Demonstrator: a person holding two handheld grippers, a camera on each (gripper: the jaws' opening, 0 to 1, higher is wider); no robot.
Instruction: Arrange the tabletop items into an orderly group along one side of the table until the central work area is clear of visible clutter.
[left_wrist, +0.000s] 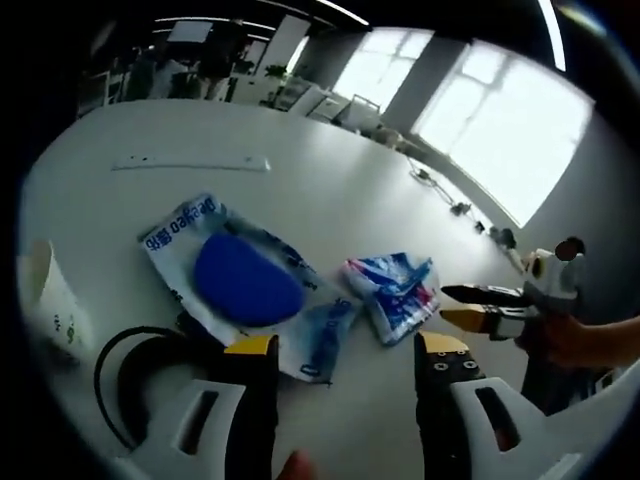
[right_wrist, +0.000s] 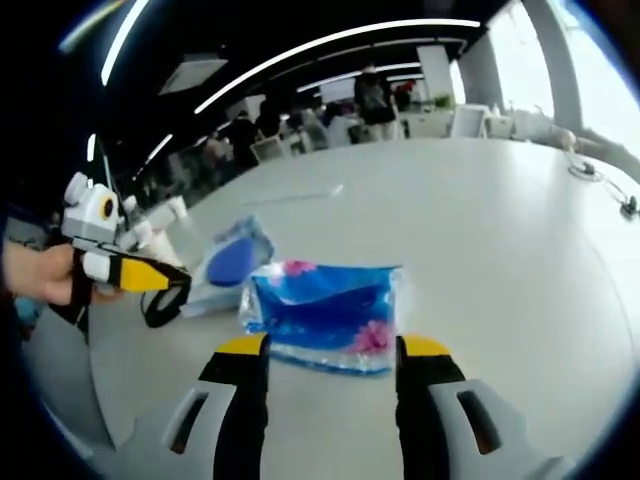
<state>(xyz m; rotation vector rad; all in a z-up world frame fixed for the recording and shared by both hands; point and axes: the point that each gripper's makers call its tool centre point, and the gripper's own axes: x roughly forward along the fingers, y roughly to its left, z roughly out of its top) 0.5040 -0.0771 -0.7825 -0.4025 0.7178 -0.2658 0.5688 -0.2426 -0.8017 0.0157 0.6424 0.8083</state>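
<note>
Both grippers, left (left_wrist: 345, 350) and right (right_wrist: 325, 350), have jaws spread with nothing between them. The blue packet (right_wrist: 325, 315) lies on the white table (right_wrist: 480, 230) just beyond the right one, the bigger packet (left_wrist: 240, 280) left of it.

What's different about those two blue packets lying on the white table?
The larger packet lies spread fairly flat, while the smaller packet looks crumpled and puffy. The larger packet has a plain blue dome-shaped patch in its middle; the smaller packet shows blue mixed with pink and white print. The larger packet sits by a black cable; the smaller packet lies nearer the right gripper. Both are shiny plastic with blue printing.
</note>
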